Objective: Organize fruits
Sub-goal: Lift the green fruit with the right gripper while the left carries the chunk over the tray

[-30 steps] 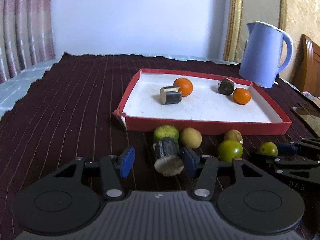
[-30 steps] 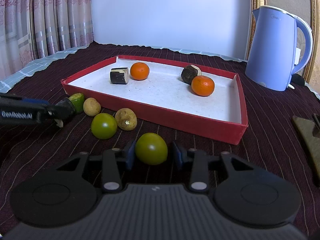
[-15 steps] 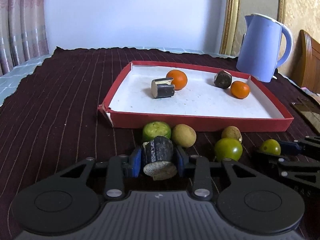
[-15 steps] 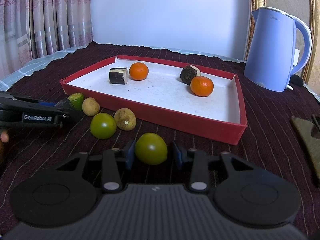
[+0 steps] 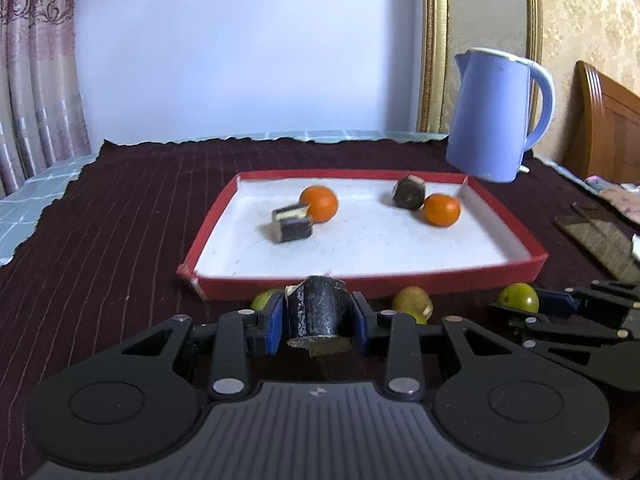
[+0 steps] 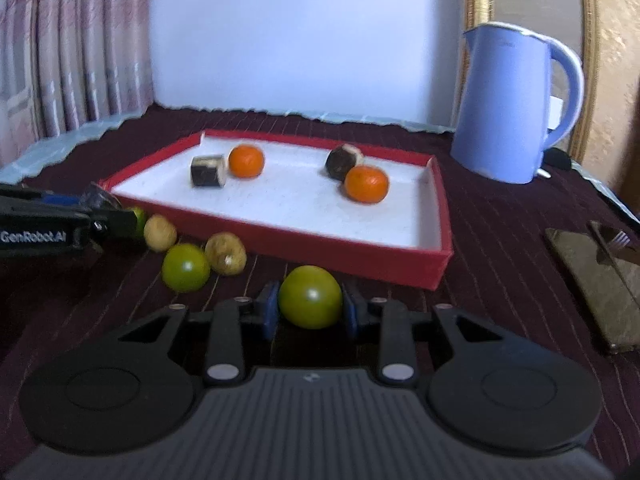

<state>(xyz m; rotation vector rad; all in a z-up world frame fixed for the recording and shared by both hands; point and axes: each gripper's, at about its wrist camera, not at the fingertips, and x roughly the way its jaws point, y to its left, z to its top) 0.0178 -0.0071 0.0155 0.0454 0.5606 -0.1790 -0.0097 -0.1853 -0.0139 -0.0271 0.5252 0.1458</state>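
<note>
My left gripper [image 5: 317,322] is shut on a dark sugarcane piece [image 5: 316,312] and holds it raised just in front of the red tray [image 5: 400,278]. My right gripper [image 6: 310,312] is shut on a green fruit [image 6: 310,297], lifted near the tray's front wall [image 6: 320,246]. The tray holds two oranges [image 5: 319,203] [image 5: 441,209] and two dark cane pieces [image 5: 291,223] [image 5: 409,192]. On the cloth before the tray lie another green fruit [image 6: 185,267], two yellowish fruits [image 6: 226,253] [image 6: 160,232] and a lime [image 5: 262,300] partly hidden by my left gripper.
A blue kettle [image 5: 496,116] stands behind the tray's right corner. A dark flat object with a fork [image 6: 596,276] lies on the cloth at the right. The dark striped cloth [image 5: 120,216] covers the table; curtains hang at the left.
My left gripper closed on the cane piece and lifted it toward the tray. My right gripper closed on the green fruit and raised it closer to the tray.
</note>
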